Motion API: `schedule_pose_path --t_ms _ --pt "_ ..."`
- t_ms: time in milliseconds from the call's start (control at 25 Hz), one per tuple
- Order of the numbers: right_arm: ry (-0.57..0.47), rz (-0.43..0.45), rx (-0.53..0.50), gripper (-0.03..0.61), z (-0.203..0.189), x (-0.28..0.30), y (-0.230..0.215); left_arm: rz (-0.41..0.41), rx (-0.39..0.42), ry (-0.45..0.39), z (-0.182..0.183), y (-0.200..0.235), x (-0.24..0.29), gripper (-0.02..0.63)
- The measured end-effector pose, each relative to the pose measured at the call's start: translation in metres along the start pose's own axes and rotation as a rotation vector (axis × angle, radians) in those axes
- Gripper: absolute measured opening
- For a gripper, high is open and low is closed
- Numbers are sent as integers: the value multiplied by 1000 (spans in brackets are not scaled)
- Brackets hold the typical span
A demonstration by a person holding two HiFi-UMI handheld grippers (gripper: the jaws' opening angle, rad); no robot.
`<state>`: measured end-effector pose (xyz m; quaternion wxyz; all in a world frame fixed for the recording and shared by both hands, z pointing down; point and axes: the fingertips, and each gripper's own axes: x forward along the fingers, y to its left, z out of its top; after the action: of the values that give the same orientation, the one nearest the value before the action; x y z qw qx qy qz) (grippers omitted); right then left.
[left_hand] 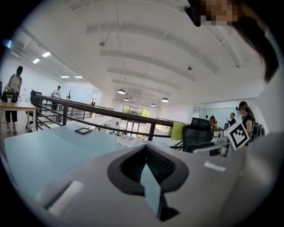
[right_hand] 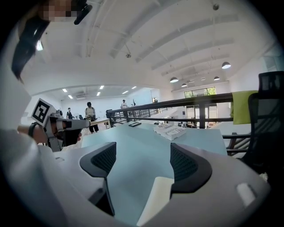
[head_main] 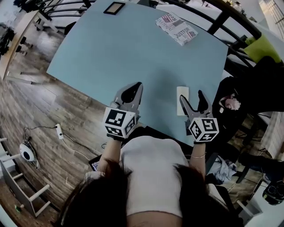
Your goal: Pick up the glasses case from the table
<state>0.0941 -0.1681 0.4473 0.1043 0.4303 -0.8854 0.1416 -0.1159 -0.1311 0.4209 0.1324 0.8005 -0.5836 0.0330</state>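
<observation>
The glasses case [head_main: 181, 94] is a flat white oblong lying on the light blue table [head_main: 133, 48] near its front edge. My right gripper [head_main: 192, 98] is open just above it, one finger over the case's right side. In the right gripper view the case [right_hand: 155, 199] lies low between the spread dark pads [right_hand: 188, 166], which do not touch it. To the left, my left gripper [head_main: 133, 88] hovers over bare table with its tips together. In the left gripper view its pads [left_hand: 159, 166] meet at the tip with nothing between them.
A folded newspaper [head_main: 176, 29] lies at the table's far right, and a small black frame [head_main: 114, 8] at the far edge. A black railing [head_main: 230, 17] and an office chair [head_main: 242, 102] stand to the right. Wooden floor [head_main: 40, 88] lies left of the table.
</observation>
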Motion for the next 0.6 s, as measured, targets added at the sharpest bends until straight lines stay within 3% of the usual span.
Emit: schedule_pose_path --t_ms 600 --pt "46 -122 40 365 3 18 -22 -187 25 40 20 -2 71 58"
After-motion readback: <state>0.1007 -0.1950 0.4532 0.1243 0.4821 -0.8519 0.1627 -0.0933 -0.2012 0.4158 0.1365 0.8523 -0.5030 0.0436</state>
